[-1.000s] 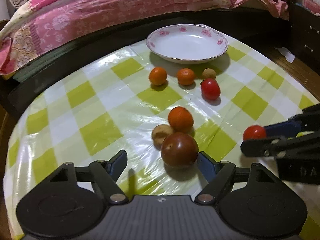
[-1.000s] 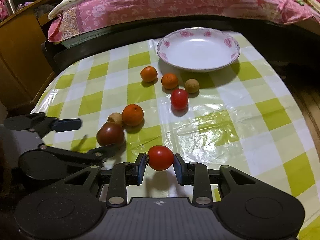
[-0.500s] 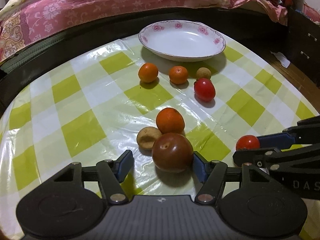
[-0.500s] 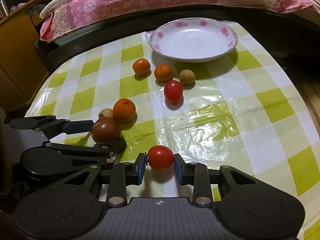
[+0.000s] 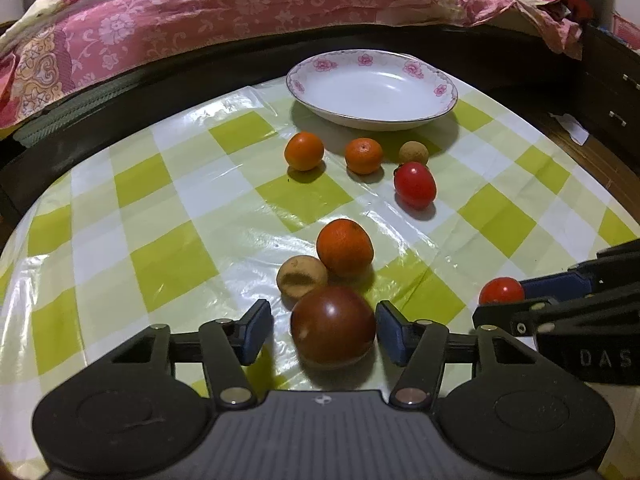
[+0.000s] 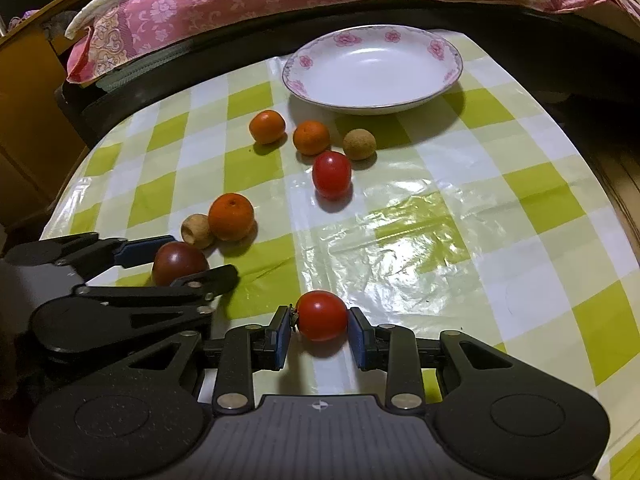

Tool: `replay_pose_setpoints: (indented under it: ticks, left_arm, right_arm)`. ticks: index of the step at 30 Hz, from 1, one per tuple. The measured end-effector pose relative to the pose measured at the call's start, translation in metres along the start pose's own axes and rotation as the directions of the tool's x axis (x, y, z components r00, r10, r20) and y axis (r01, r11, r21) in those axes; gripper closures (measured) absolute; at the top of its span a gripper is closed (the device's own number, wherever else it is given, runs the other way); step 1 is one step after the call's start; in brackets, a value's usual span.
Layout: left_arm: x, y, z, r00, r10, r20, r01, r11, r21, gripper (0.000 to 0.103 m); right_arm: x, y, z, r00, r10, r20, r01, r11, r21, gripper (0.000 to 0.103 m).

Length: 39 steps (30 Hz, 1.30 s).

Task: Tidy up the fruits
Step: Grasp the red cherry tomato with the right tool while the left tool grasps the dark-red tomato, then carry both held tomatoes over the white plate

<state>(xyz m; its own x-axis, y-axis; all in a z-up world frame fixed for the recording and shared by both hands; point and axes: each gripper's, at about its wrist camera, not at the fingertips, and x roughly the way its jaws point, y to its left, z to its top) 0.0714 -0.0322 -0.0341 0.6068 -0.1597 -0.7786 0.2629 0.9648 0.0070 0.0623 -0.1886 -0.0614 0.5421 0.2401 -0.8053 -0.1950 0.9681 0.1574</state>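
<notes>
My left gripper (image 5: 324,330) is open around a dark brown-red tomato (image 5: 333,331) on the table; its right pad touches the fruit and the left pad stands apart. My right gripper (image 6: 320,334) is shut on a small red tomato (image 6: 322,315), which also shows in the left wrist view (image 5: 501,290). The left gripper (image 6: 188,256) and dark tomato (image 6: 179,262) show in the right wrist view. A white plate (image 5: 374,88) with pink flowers stands empty at the far side (image 6: 372,68).
Loose fruit lies on the green-checked tablecloth (image 5: 168,248): an orange (image 5: 345,247) beside a tan fruit (image 5: 301,276), two small oranges (image 5: 304,150) (image 5: 363,155), a tan ball (image 5: 413,153), a red tomato (image 5: 415,185). A pink-covered bed (image 5: 240,8) runs behind the table.
The left gripper has moved forward and narrowed around the dark tomato. The right gripper has stayed shut on the small red tomato and moved slightly forward.
</notes>
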Motion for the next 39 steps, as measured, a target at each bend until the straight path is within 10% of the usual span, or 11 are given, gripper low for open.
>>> replay_pose_setpoints:
  ticks: [39]
  left_arm:
    - [-0.015, -0.01, -0.01, 1.0, 0.003, -0.026, -0.002, 0.999, 0.045, 0.055]
  right_arm:
    - [0.002, 0.02, -0.008, 0.995, -0.08, 0.053, 0.085, 0.991, -0.101, 0.077]
